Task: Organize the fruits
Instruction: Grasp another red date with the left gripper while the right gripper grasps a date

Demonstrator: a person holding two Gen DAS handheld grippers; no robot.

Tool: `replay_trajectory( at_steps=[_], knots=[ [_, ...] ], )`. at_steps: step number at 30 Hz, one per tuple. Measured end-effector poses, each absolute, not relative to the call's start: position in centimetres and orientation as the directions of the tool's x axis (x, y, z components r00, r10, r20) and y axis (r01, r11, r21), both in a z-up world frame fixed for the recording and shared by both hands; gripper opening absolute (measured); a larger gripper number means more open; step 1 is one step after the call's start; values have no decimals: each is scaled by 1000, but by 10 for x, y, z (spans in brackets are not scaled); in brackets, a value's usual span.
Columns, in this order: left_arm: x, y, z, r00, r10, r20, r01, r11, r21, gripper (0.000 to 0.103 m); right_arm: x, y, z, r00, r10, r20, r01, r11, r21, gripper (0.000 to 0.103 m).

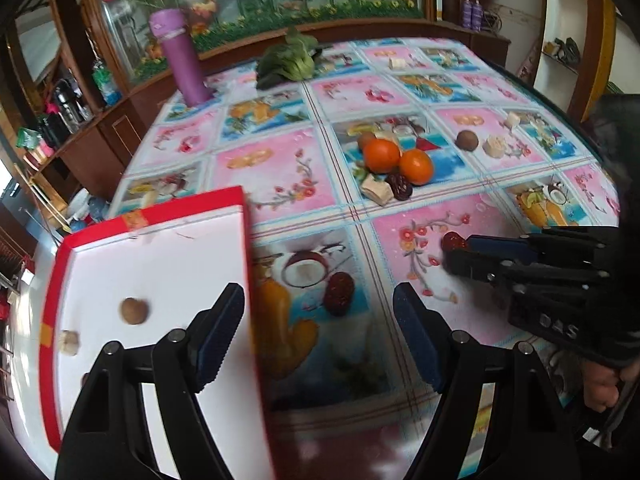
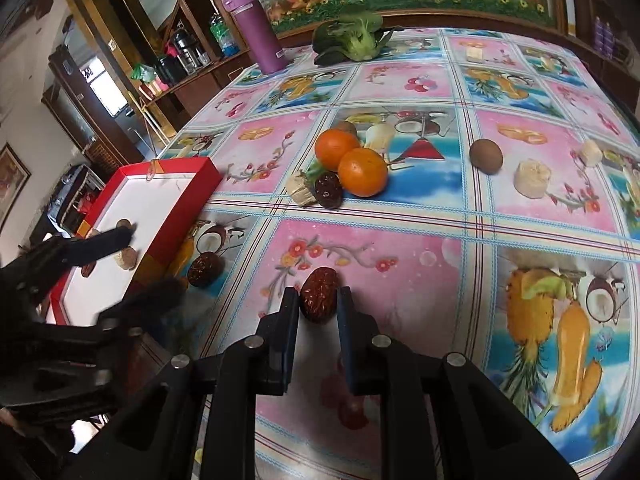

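The right gripper (image 2: pixel 319 300) pinches a red date (image 2: pixel 319 294) on the tablecloth (image 2: pixel 420 272), bare cloth all around it. The left gripper (image 1: pixel 319 308) hangs spread wide and empty over the red tray's (image 1: pixel 244 216) right edge, near another date (image 1: pixel 339 293).

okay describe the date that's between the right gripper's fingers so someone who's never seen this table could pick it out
Start at the red box on the table's left edge, then cross toward the near pink flowered square of the tablecloth. There the red date sits between the right gripper fingers. Unlike the darker date beside the box and the one by the oranges, it lies alone.
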State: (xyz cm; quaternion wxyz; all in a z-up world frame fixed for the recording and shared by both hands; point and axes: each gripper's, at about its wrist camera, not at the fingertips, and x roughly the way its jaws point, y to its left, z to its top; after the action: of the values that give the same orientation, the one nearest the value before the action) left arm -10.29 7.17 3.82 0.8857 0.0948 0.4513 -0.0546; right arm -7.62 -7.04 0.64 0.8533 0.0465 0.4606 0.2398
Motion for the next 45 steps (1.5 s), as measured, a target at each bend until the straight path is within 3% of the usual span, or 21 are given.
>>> replay_trajectory(
  at_steps=[3,7,12,20,39,45],
  knots=[
    [-91,71,26,549,-8,-836,178,978,107,73,-77,-70,7,464,448,-764,-373,881,290,17],
    [-84,71,15,523,-17,-852,191,977,98,60,-76,-68,7,466,443,-766,-380,882,279,17],
    [-80,75,12,509,-76,-857,194,981,28,53,-76,-62,8,469,415,-780,-375,893,249,18],
    [-83,62,14,511,-124,-851,267,963,20,21,-82,-43,9,514,297,-804,-372,923,104,18],
    [-121,66,43,579,-218,-786,294,954,-49,20,-102,-43,28,525,265,-809,-293,948,120,18],
    [-136,109,69,654,-192,-732,206,976,-72,20,-104,-12,55,550,323,-770,-356,925,134,18]
  ],
)
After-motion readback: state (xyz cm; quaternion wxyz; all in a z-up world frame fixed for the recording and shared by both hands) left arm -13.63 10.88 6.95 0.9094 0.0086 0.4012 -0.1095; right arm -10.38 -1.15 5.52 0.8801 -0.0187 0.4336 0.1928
